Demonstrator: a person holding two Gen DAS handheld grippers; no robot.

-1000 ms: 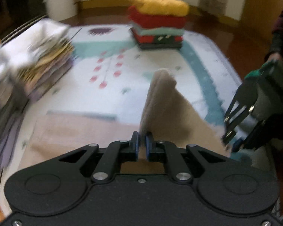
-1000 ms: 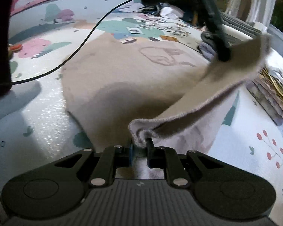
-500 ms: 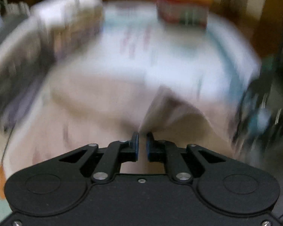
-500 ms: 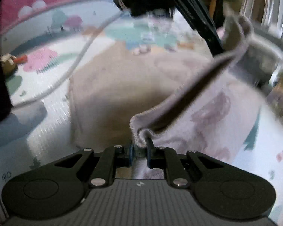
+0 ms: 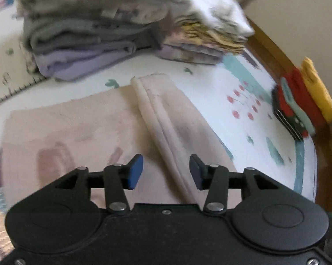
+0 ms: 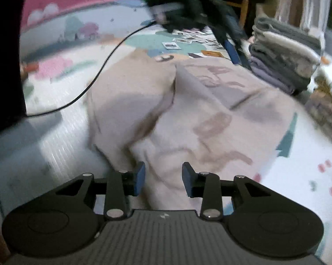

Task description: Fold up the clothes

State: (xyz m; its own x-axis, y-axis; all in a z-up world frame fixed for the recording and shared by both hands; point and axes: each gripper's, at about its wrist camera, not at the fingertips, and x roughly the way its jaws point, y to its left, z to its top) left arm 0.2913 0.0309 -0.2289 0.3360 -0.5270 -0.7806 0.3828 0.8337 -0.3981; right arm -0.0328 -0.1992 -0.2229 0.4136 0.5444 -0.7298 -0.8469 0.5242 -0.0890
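Note:
A beige garment (image 5: 82, 130) lies folded over on the play mat, its doubled hem running as a ridge (image 5: 157, 128) toward the camera. My left gripper (image 5: 166, 172) hovers over that ridge with its jaws opening; the cloth lies between and under the pads, not pinched. In the right wrist view the same beige garment (image 6: 210, 114) spreads flat with a faint printed pattern. My right gripper (image 6: 163, 180) is over its near edge, jaws opening, pads off the cloth. The left gripper (image 6: 230, 44) shows blurred at the top of that view.
A tall stack of folded grey, lilac and white clothes (image 5: 95, 33) stands behind the garment. A second stack, red and yellow on top (image 5: 303, 101), sits at the mat's far right. A black cable (image 6: 99, 75) crosses the mat; cards (image 6: 188, 40) lie scattered beyond.
Both grippers held a raised edge of the beige garment; the edge has been laid over onto the garment and both have let go. The left gripper swung and rolled toward the tall stack.

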